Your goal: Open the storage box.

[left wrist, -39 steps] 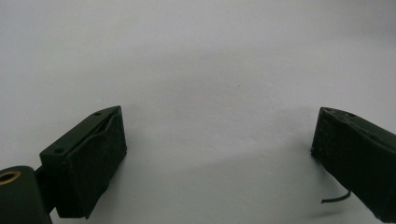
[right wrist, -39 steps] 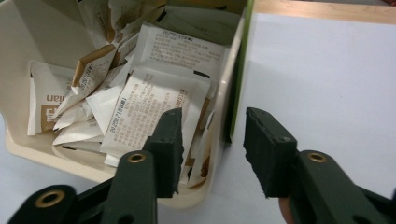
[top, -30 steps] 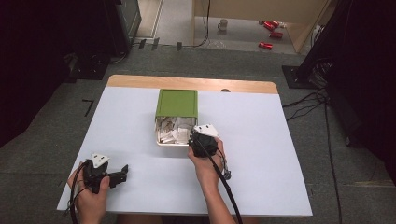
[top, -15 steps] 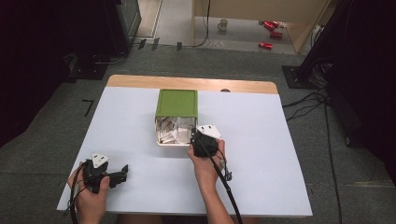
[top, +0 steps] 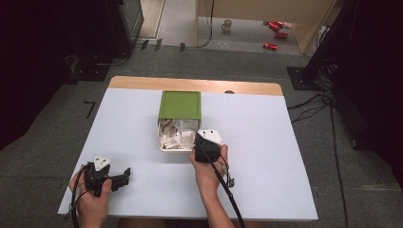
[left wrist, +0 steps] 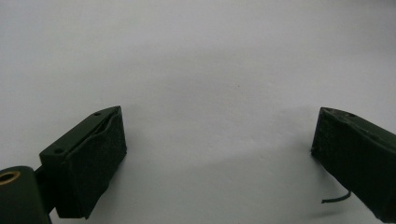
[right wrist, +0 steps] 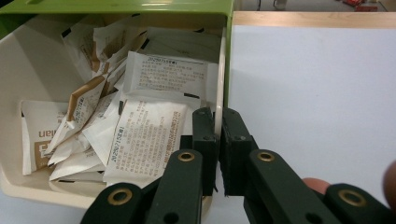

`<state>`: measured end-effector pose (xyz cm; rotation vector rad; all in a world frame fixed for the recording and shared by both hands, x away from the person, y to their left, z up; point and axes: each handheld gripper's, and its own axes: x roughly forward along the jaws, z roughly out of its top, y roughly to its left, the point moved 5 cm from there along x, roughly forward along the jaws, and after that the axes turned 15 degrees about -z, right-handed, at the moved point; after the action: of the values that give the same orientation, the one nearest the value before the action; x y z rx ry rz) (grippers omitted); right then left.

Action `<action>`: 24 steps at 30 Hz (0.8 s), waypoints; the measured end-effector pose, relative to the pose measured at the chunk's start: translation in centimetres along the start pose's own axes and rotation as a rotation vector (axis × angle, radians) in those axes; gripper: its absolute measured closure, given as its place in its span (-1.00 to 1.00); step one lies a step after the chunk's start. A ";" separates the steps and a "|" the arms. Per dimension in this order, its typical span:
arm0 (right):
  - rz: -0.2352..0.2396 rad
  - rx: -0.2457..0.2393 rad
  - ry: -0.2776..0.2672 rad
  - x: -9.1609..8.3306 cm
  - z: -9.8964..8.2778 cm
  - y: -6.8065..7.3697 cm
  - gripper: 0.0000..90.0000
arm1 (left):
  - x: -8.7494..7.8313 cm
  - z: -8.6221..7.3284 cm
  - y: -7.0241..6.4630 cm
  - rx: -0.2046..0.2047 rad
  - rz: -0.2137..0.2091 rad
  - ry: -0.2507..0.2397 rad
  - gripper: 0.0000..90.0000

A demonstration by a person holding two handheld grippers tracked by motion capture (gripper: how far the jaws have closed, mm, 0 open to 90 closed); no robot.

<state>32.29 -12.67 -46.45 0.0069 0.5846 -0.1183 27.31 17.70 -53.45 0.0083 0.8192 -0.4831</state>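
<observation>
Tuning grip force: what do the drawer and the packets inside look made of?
Drawer: looks like smooth, slightly glossy cream plastic; the thin rigid wall sits clamped in the right claw. Packets: flat matte sachets, white and tan, printed, creased; paper or laminate, can't tell.

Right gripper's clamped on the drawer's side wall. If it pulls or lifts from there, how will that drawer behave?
The right gripper pinches just one thin side wall of the cream drawer, so the wall may flex. Off-centre pulling will probably skew the drawer in its green case. The loose paper sachets look light, so it should slide easily, though they may shift.
</observation>
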 end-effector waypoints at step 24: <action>0.000 0.030 0.008 -2.7 -1.9 -0.5 0.97 | 0.0 0.0 0.0 0.000 0.000 0.001 -0.93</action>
<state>28.99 -12.75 -46.53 0.0370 0.5911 -0.1271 27.31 17.69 -53.45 0.0083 0.8208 -0.4830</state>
